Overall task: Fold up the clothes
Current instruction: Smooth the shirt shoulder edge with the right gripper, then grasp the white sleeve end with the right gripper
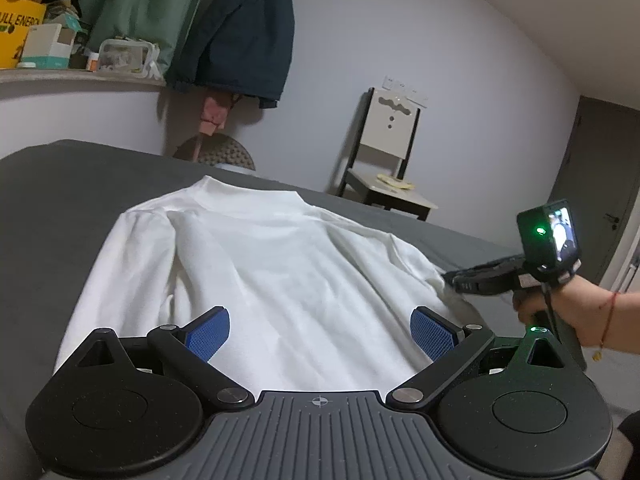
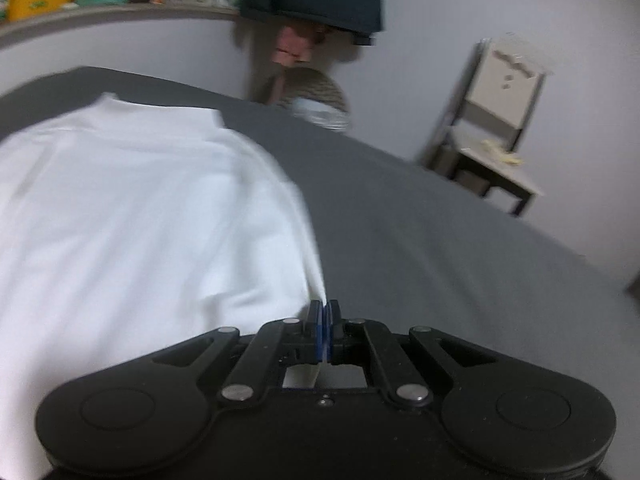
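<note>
With the right gripper pinching the shirt's edge and the left gripper open above the hem, the left should probably clamp before both lift evenly.

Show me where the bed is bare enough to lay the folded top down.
Bare grey bed runs wide right of the white top, toward the chair; another strip lies left of it. The ledge is crowded.

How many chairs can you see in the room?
1. The cream and black wooden chair stands against the pale wall, beyond the far side of the grey bed. Others may be out of view.
</note>
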A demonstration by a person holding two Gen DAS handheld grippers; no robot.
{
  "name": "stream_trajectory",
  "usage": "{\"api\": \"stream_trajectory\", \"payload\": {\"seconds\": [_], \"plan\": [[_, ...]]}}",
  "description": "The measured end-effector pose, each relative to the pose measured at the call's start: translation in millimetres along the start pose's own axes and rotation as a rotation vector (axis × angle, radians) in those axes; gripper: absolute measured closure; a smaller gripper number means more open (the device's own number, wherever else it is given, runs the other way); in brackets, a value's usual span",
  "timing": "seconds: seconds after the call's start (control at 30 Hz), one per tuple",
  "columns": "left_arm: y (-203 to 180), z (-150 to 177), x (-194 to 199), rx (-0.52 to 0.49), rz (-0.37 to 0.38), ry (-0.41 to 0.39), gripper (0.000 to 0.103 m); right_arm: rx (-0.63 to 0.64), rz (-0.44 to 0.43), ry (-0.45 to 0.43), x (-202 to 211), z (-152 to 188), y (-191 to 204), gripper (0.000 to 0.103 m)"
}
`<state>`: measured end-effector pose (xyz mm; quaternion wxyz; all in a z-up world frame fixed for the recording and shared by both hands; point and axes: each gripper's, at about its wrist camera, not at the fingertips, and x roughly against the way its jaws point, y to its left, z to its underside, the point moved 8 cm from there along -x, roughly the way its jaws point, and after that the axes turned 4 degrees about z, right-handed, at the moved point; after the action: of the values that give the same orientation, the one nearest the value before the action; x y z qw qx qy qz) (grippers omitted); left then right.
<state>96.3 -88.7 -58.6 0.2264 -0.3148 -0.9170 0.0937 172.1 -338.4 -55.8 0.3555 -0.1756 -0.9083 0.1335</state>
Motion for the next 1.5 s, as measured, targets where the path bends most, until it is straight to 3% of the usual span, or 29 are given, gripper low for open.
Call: {"api": "stream_trajectory", "payload": {"seconds": [0.13, 0.23, 0.43, 0.47, 0.6, 0.67, 0.8, 0.97, 1.03, 1.1, 1.2, 1.3, 1.37, 1.43, 1.47, 1.5], "plan": [[-10, 2, -5, -0.055, 0.011, 0.008, 0.005, 0.079, 0.067, 0.007, -20, -10, -28, 0.101], [-17, 5, -10, -0.098, 0.027, 0.027, 0.005, 0.075, 0.071, 0.013, -37, -25, -44, 0.101], [-24, 12, -19, -0.15, 0.057, 0.066, 0.005, -0.013, -0.044, 0.108, -75, -22, -47, 0.097], [-25, 13, -20, -0.154, 0.063, 0.072, 0.005, -0.054, -0.057, 0.112, -75, -19, -49, 0.091], [-26, 12, -18, -0.152, 0.069, 0.073, 0.005, -0.285, -0.165, 0.059, -48, -5, -80, 0.074], [-25, 11, -16, -0.14, 0.069, 0.064, 0.005, -0.381, -0.206, 0.041, -26, 10, -98, 0.073], [-26, 9, -10, -0.108, 0.07, 0.05, 0.005, -0.486, -0.285, 0.103, 12, 56, -111, 0.073], [-28, 6, -4, -0.098, 0.066, 0.033, 0.005, -0.488, -0.358, 0.154, 43, 87, -94, 0.072], [-28, 6, -3, -0.103, 0.06, 0.032, 0.005, -0.522, -0.383, 0.158, 53, 94, -90, 0.063], [-28, 5, -3, -0.105, 0.056, 0.03, 0.005, -0.569, -0.385, 0.158, 63, 100, -88, 0.042], [-27, 4, -2, -0.103, 0.053, 0.028, 0.005, -0.57, -0.377, 0.194, 79, 107, -84, 0.037], [-27, 1, -1, -0.098, 0.058, 0.019, 0.005, -0.404, -0.372, 0.327, 90, 122, -66, 0.035], [-27, 0, -1, -0.096, 0.061, 0.016, 0.005, -0.278, -0.337, 0.35, 96, 127, -57, 0.04], [-27, 0, -2, -0.093, 0.064, 0.015, 0.005, -0.221, -0.302, 0.342, 100, 126, -55, 0.071], [-26, 0, -2, -0.094, 0.063, 0.016, 0.005, -0.24, -0.308, 0.347, 99, 123, -56, 0.1], [-26, 0, -2, -0.094, 0.063, 0.016, 0.005, -0.263, -0.319, 0.354, 98, 121, -58, 0.099]]}}
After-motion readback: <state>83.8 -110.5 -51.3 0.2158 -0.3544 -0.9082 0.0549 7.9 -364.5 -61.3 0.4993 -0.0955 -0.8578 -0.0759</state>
